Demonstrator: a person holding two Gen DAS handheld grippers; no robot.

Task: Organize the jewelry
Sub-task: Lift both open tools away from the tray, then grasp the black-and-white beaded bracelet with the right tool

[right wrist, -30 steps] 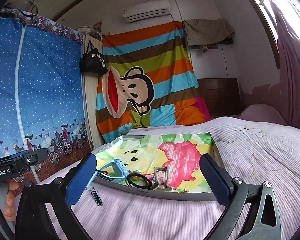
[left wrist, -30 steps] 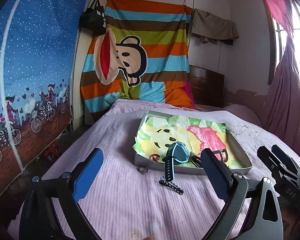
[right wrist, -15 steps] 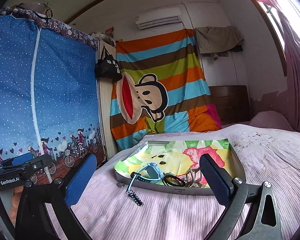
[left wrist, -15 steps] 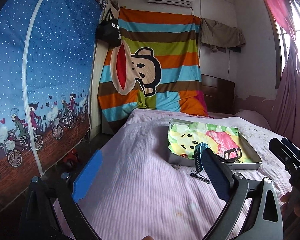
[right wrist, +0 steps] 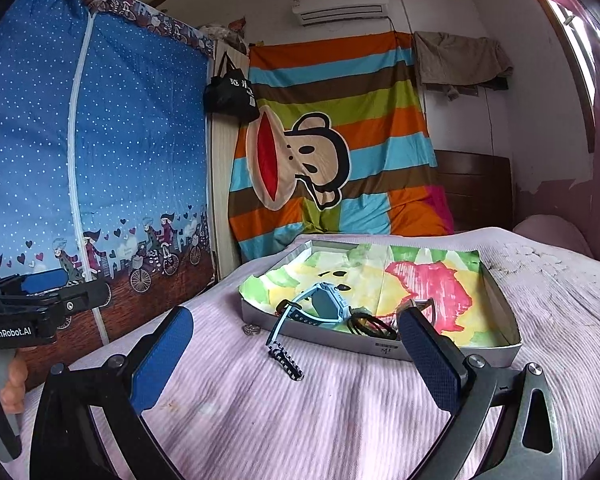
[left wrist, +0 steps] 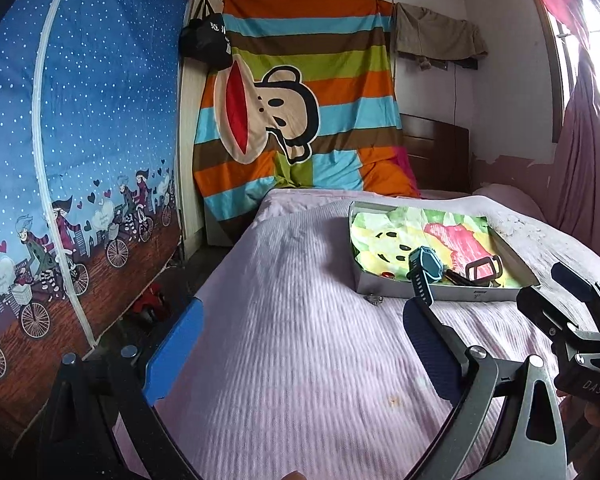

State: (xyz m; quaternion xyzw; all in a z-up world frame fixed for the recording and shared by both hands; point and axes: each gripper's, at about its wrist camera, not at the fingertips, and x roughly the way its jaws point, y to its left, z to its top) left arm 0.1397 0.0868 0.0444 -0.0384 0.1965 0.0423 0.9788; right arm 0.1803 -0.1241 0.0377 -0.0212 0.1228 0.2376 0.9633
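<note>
Both grippers, left (left wrist: 300,344) and right (right wrist: 296,356), hang wide and empty over the bed. The tray (right wrist: 380,346) already holds bands, but the watch (right wrist: 320,308) droops over its rim, strap on the sheet, and a ring (right wrist: 252,329) lies just outside. Work remains, I'd say. "GenRobot.AI" reads on the left handle.

Your blue watch (right wrist: 324,307) hangs over the shallow tray's (right wrist: 384,349) front wall, strap end on the bedspread; a small ring (right wrist: 251,329) lies just outside.
</note>
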